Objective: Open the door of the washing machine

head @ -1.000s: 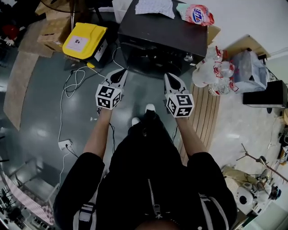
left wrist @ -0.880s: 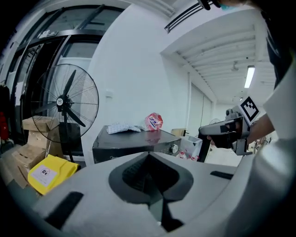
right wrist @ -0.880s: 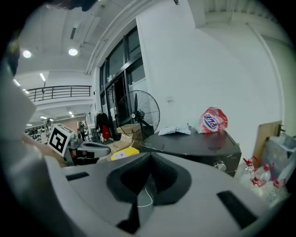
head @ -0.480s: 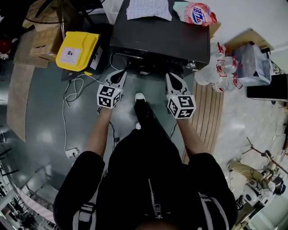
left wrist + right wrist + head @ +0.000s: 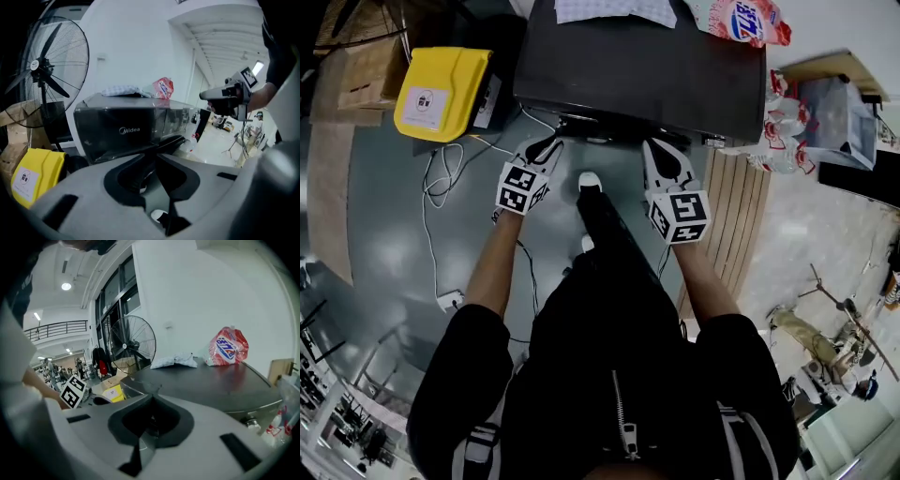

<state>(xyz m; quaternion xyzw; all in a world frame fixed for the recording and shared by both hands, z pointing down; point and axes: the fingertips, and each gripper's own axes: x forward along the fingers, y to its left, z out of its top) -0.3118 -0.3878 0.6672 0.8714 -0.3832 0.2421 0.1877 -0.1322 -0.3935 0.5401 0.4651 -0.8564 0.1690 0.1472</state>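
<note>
Left gripper [image 5: 547, 147] jaws have just opened partway, empty; right gripper [image 5: 660, 150] looks closed; both held low at the washing machine [image 5: 637, 70] front, presumably to reach its door.

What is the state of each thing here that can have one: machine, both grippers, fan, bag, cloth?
washing machine: closed, no door seen open.
left gripper: open, fingers have just been opening, nothing between them.
right gripper: fingers shut, empty.
fan: blades look still.
detergent bag: lying on the machine's top.
cloth: crumpled on the machine's top.
</note>
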